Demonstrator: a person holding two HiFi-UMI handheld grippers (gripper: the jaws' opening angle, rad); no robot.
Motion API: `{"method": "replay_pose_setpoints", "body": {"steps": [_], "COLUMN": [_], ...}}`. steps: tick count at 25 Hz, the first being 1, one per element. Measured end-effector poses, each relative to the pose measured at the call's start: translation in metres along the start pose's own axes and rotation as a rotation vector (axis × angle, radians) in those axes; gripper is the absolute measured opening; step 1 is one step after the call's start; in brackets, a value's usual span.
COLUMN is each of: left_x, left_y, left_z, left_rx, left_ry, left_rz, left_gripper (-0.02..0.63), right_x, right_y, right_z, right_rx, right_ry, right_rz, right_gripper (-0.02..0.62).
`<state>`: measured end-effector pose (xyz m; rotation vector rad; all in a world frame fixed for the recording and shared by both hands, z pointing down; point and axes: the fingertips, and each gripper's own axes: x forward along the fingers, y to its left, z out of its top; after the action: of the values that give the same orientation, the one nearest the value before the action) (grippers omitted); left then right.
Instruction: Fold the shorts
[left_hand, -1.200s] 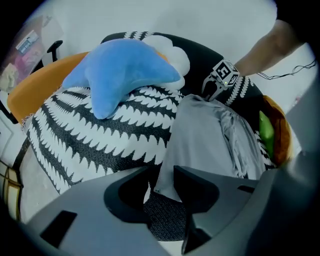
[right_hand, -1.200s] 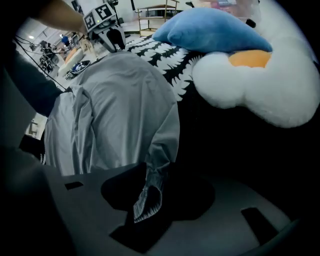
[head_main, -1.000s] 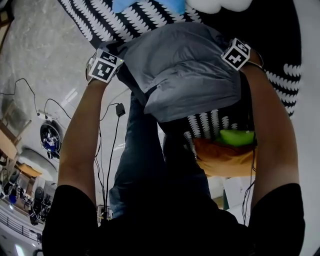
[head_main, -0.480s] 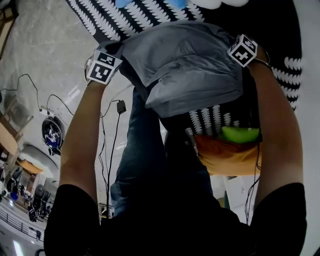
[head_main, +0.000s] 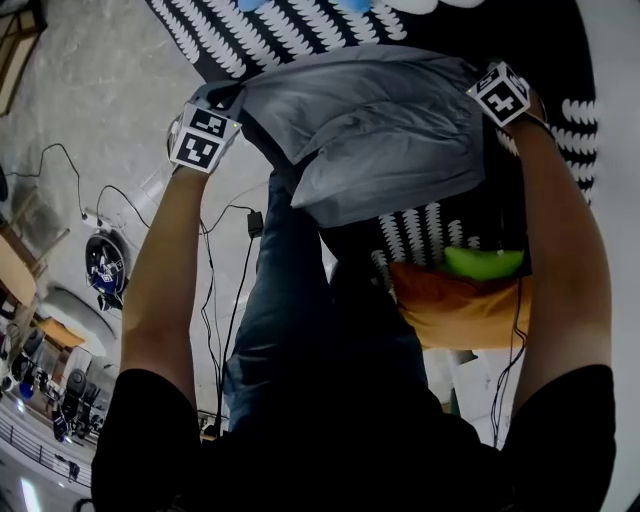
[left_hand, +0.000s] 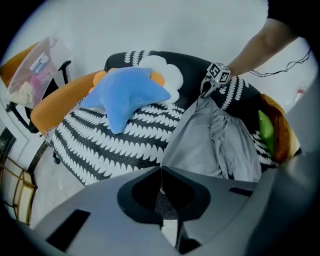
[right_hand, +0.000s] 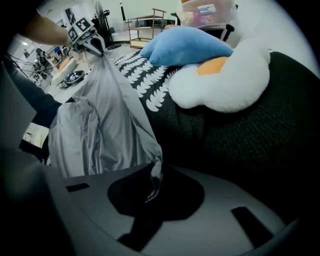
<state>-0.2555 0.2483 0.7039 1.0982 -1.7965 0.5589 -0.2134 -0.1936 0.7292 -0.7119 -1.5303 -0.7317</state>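
Note:
The grey shorts (head_main: 380, 120) hang stretched between my two grippers above the black-and-white patterned seat (head_main: 250, 40). My left gripper (head_main: 222, 100) is shut on the shorts' left corner. In the left gripper view the cloth (left_hand: 205, 145) runs down into the closed jaws of the left gripper (left_hand: 161, 187). My right gripper (head_main: 472, 72) holds the right corner. Its jaws have just been closing, and a pinched fold of the shorts (right_hand: 100, 125) sits between them at the right gripper (right_hand: 152, 187). The lower part of the shorts droops in loose folds.
A blue star pillow (left_hand: 130, 95) and a white cushion (right_hand: 220, 85) lie at the seat's far side. An orange cushion (head_main: 460, 310) with a green object (head_main: 483, 262) sits near the right arm. The person's jeans-clad legs (head_main: 290, 300) and floor cables (head_main: 215, 300) are below.
Both grippers have risen and shifted toward the top of the head view, lifting the shorts' upper edge with them. The cloth now hangs more stretched between them.

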Motion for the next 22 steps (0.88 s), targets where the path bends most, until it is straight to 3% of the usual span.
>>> {"method": "replay_pose_setpoints", "body": {"steps": [6, 13, 22], "left_x": [-0.023, -0.052, -0.068], "left_y": [-0.011, -0.072, -0.141], "left_z": [-0.018, -0.026, -0.043], "left_rx": [0.019, 0.078, 0.083], "left_ry": [-0.045, -0.074, -0.062], "left_rz": [0.006, -0.027, -0.108], "left_gripper": [0.023, 0.023, 0.023], "right_x": [-0.01, -0.04, -0.057], "right_y": [0.009, 0.014, 0.037], "right_z": [0.001, -0.028, -0.08], "right_rx": [-0.024, -0.066, -0.042], "right_ry": [-0.009, -0.059, 0.019], "right_rz": [-0.068, -0.125, -0.122], "right_gripper": [0.04, 0.04, 0.041]}}
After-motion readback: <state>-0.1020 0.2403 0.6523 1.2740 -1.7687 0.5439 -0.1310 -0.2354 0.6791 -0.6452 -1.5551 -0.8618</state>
